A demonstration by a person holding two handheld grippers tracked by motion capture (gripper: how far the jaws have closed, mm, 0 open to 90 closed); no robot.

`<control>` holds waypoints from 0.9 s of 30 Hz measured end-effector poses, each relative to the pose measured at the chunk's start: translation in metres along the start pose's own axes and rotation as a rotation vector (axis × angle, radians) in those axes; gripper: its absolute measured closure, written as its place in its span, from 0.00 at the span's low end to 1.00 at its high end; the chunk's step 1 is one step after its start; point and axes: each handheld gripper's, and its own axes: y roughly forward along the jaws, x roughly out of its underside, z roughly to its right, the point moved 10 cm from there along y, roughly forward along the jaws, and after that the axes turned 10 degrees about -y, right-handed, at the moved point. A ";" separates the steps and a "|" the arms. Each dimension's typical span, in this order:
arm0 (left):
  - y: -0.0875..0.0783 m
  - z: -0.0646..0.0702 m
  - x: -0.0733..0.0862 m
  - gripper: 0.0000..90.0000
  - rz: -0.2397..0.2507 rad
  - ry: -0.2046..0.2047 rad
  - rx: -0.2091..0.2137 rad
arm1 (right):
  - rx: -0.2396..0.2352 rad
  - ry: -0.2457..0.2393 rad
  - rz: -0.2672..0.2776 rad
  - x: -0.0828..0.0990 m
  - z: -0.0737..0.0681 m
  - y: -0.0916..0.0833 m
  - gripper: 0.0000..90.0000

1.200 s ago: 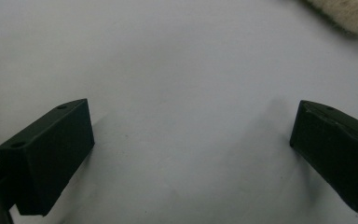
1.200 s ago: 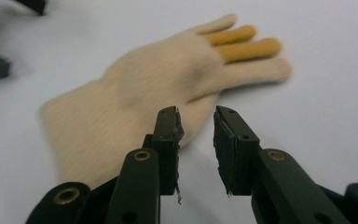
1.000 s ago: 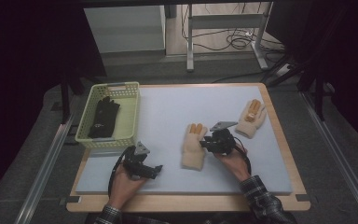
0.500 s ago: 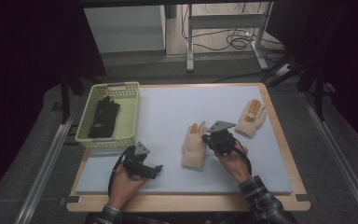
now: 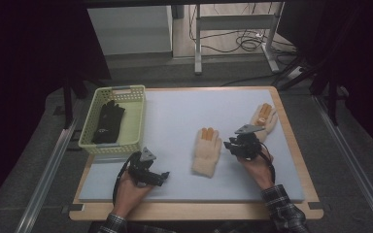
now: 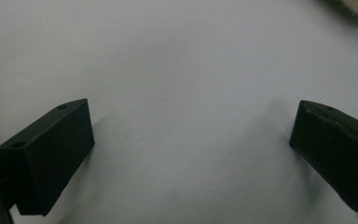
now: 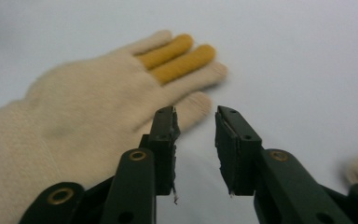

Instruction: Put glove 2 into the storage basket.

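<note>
High view takes in the grey mat (image 5: 175,116) with a green basket (image 5: 131,141) at its left holding a black glove (image 5: 108,122), and two cream gloves: one mid-mat (image 5: 207,153), one near the right edge (image 5: 264,116). Between them sits the right gripper (image 7: 195,140), just beside the mid-mat glove, jaws having just parted, nothing between. Left gripper (image 6: 191,144) hangs over bare mat, jaws wide.

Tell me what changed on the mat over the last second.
The right gripper pinched the near cream glove at its edge, then its jaws have just been opening; it backed off to the right, nothing between them now. That glove barely shifted. The left gripper, open, the far glove and the basket stayed put.
</note>
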 end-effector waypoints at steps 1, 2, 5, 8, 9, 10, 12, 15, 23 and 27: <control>0.000 0.000 0.000 0.00 0.000 0.000 0.000 | 0.007 0.011 0.000 0.004 0.005 -0.003 0.71; 0.000 0.000 0.000 0.00 0.000 0.000 0.000 | 0.007 0.011 0.000 0.004 0.005 -0.003 0.71; 0.000 0.000 0.000 0.00 0.000 0.000 0.000 | 0.043 0.053 -0.005 0.016 0.027 -0.015 0.67; 0.000 0.000 0.000 0.00 0.000 0.000 0.000 | 0.077 0.072 0.001 0.022 0.043 -0.025 0.65; 0.000 0.000 0.000 0.00 0.000 0.000 0.000 | 0.077 0.072 0.001 0.022 0.043 -0.025 0.65; 0.000 0.000 0.000 0.00 0.000 -0.001 0.000 | 0.088 0.078 0.001 0.023 0.049 -0.028 0.64; 0.000 0.000 0.000 0.00 0.000 -0.001 0.000 | 0.108 0.094 0.000 0.025 0.062 -0.032 0.63; 0.000 0.000 0.000 0.00 0.000 -0.001 0.000 | 0.153 0.111 -0.008 0.029 0.091 -0.035 0.62; 0.000 0.000 0.000 0.00 -0.002 0.000 0.001 | 0.218 0.110 -0.044 0.033 0.141 -0.017 0.53; 0.000 0.000 0.000 0.00 -0.002 0.000 0.001 | 0.226 0.101 -0.055 0.031 0.158 -0.004 0.42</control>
